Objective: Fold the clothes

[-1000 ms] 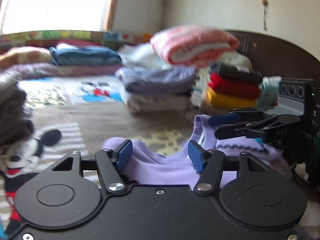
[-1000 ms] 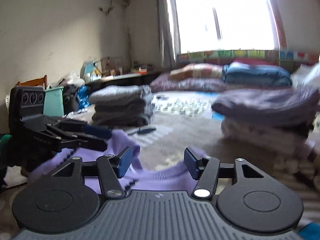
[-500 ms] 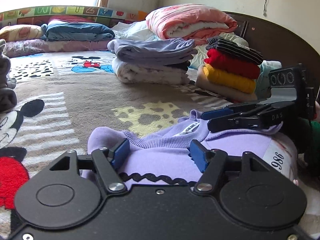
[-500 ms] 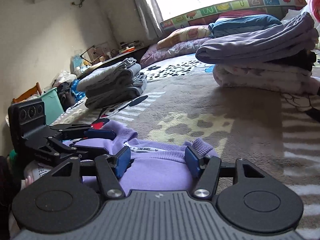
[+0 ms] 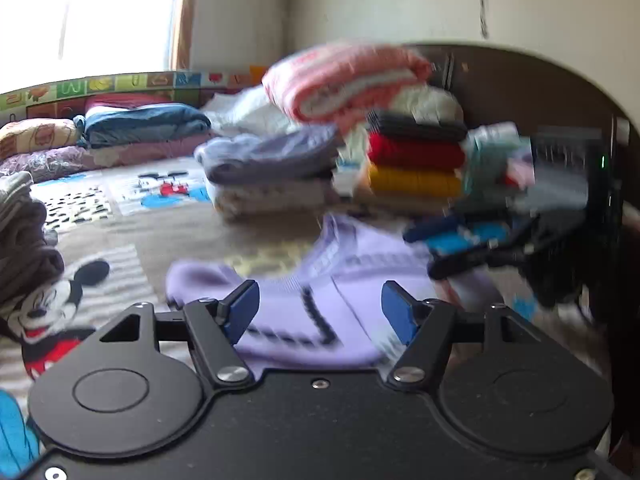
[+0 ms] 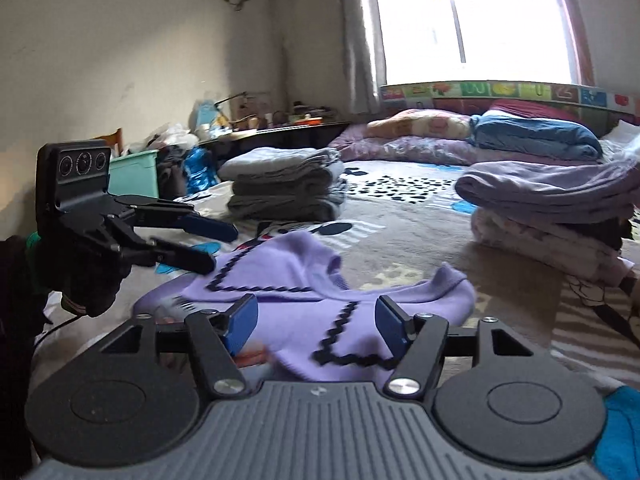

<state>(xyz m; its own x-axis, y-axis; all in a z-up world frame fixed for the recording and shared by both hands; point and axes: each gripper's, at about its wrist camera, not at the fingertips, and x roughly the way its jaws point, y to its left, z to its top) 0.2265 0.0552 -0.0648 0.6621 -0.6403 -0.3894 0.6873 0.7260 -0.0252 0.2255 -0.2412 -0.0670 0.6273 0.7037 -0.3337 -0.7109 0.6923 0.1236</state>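
Observation:
A lilac sweater (image 6: 288, 276) with black zigzag trim lies on the cartoon-print blanket (image 6: 420, 224); in the blurred left wrist view the sweater (image 5: 304, 304) shows low in the middle. My right gripper (image 6: 316, 322) hovers over its near edge. Its jaws are opening, with fabric seen between the blue pads but not pressed by them. My left gripper (image 5: 320, 314) stands open above the sweater's other side, its pads clear of the cloth. The left gripper (image 6: 200, 242) also shows at the left of the right wrist view, and the right gripper (image 5: 460, 248) shows blurred in the left wrist view.
Folded stacks ring the sweater: a grey stack (image 6: 284, 188), a lilac-and-white stack (image 6: 552, 208), and a red-and-yellow stack (image 5: 416, 168) under a pink blanket (image 5: 344, 80). A dark headboard (image 5: 520, 88) stands behind. A green bin (image 6: 134, 172) sits off the bed's far side.
Both grippers have drawn back from the sweater and lifted slightly, jaws a little wider. The sweater now lies flatter, with its black zigzag trim showing on top.

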